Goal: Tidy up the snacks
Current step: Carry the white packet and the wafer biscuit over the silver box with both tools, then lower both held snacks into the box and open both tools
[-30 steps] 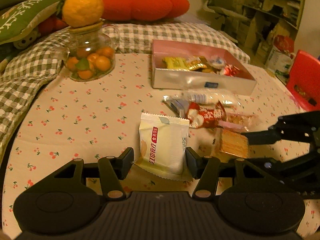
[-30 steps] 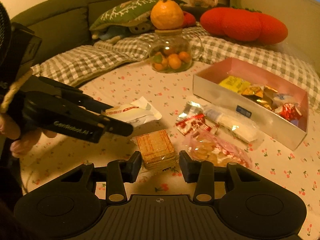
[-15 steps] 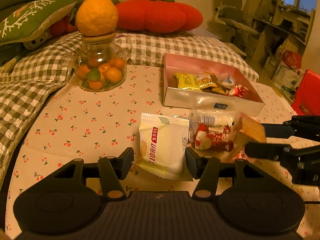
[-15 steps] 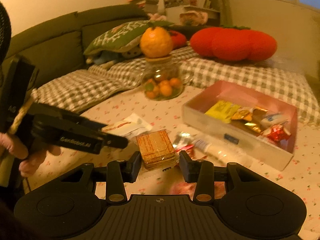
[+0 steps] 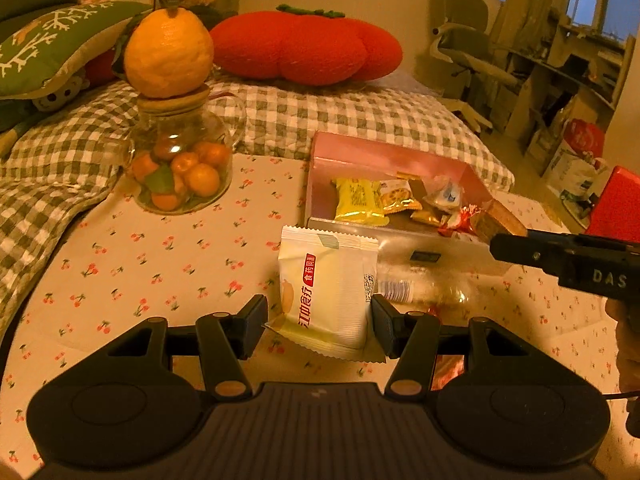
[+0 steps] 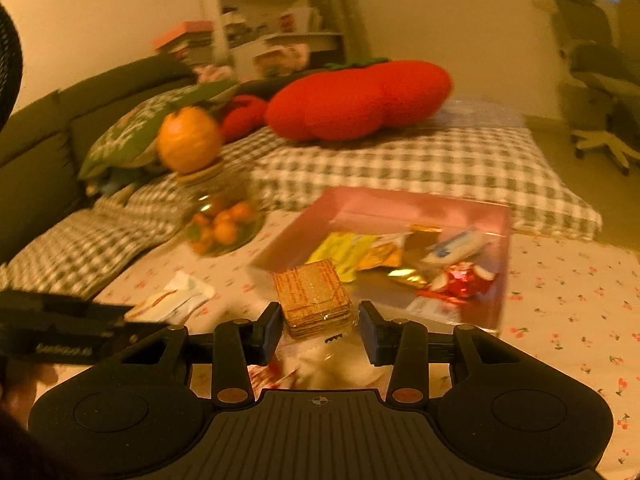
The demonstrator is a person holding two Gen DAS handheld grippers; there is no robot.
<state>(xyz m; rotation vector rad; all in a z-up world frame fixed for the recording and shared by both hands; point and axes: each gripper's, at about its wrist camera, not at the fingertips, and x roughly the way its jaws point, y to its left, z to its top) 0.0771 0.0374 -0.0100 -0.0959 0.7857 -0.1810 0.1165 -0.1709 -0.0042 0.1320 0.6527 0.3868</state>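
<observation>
- Left gripper [image 5: 318, 322]: jaws closed on a pale snack packet [image 5: 328, 292] w/ red label; packet held upright between the fingers, off the table [image 5: 120, 264].
- Right gripper [image 6: 319, 326]: jaws pinching a stack of crackers [image 6: 314, 298] in clear wrap, lifted above the table. From the left cam the crackers [image 5: 498, 220] sit at the gripper tip, right by the near right corner of the pink box [image 5: 384, 152].
- Pink box on the table, open top. Inside: yellow packet [image 5: 354, 202], gold wrapper [image 5: 400, 196], small white-blue sachet [image 5: 446, 194], red foil sweet [image 5: 460, 216].
- Clear plastic bag [image 5: 420, 288] lies on the table just in front of the box, beside the pale packet.
- Right cam is motion-blurred; more wrappers under the right gripper, can't tell what they are.
- Glass jar [image 5: 180, 168] of small oranges stands left of the box, well apart; a big orange fruit [image 5: 168, 52] sits on its lid.
- Behind the table: checked blanket [image 5: 360, 112], red tomato cushion [image 5: 308, 48], green pillow [image 5: 52, 44].
- Table cover is cherry-print cloth.
</observation>
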